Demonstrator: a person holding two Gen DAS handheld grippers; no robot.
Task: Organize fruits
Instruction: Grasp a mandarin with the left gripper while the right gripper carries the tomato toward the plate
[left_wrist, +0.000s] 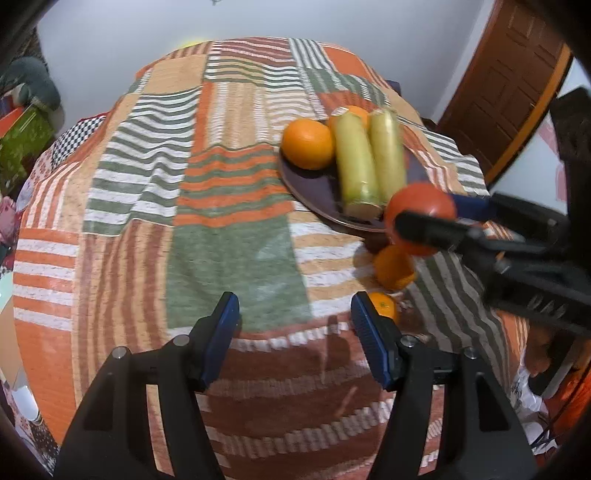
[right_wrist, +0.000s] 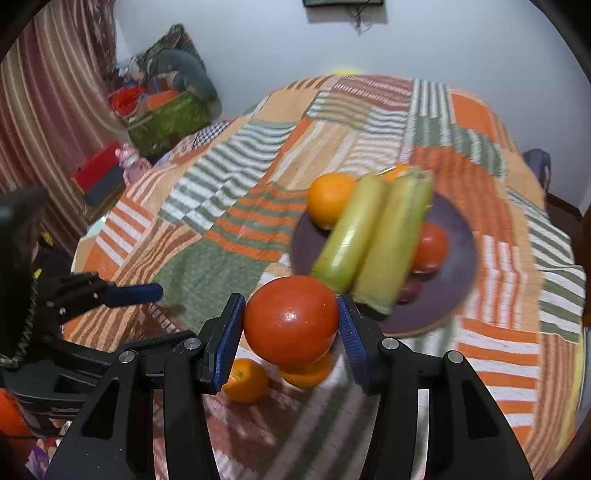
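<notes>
Clamped between the blue pads of the right hand-held gripper: a glossy round red tomato, held above two small oranges on the striped patchwork cloth of the bench, just beside a dark purple plate bearing two pale green cylindrical vegetables, an orange and another tomato; left hand-held gripper spread apart, gripping nothing, low over the cloth near one small orange.
</notes>
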